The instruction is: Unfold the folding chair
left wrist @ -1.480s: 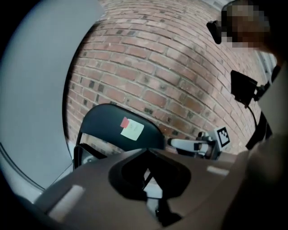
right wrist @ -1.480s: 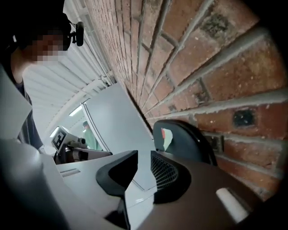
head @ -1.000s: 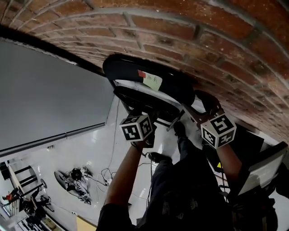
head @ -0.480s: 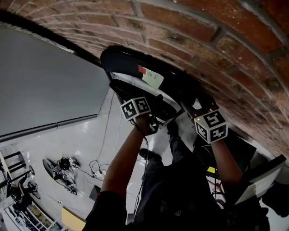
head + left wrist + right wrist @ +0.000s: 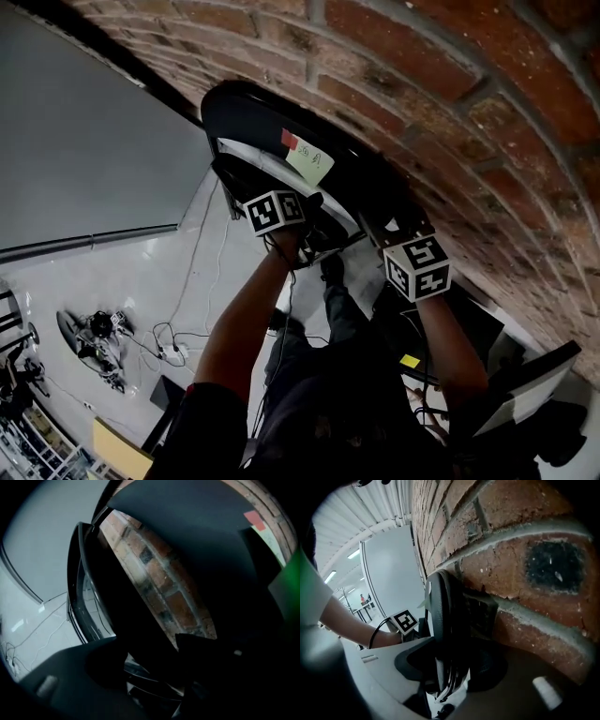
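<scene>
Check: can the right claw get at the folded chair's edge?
Probably yes: the right claw has the folding chair edge-on between its jaws, which have just been closing; the brick wall leaves room.

Red brick wall blocks all room behind black folding chair, which leans close against it. Glossy white floor left of chair lies open. Loose black cables cross floor further left. Grey wall panel closes far left.
</scene>
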The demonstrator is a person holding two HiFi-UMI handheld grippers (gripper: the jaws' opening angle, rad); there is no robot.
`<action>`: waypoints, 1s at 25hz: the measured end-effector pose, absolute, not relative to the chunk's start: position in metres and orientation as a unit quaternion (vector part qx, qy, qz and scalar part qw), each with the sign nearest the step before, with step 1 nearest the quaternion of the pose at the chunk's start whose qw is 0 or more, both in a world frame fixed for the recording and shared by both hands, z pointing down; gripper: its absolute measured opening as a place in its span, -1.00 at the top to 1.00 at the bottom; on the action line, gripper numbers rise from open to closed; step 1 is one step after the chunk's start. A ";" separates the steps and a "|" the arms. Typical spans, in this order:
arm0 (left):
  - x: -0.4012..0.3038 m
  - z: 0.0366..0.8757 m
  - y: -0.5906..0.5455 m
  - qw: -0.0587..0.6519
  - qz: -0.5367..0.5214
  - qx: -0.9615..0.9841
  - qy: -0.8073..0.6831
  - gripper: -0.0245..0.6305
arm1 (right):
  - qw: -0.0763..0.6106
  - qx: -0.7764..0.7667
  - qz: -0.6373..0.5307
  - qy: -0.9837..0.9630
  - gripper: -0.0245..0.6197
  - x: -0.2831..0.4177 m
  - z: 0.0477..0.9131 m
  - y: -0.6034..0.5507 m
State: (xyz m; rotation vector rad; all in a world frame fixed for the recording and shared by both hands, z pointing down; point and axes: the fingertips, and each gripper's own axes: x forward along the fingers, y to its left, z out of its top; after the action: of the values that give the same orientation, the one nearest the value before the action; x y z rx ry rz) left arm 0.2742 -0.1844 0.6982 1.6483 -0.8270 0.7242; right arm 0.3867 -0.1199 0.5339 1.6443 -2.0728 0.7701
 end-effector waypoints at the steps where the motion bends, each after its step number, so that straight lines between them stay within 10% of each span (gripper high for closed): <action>1: 0.274 0.698 -0.185 0.545 0.304 0.697 -0.353 -0.10 | 0.192 0.585 0.272 -0.739 0.34 0.387 0.534 -0.120; 25: 0.233 0.681 -0.151 0.551 0.300 0.699 -0.342 0.02 | 0.200 0.566 0.268 -0.754 0.37 0.377 0.542 -0.119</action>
State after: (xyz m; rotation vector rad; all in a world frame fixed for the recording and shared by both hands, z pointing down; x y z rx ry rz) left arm 0.2334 -0.1505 0.6811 1.6546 -0.8081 0.7094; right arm 0.3775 -0.1195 0.5419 1.5812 -2.1083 0.7483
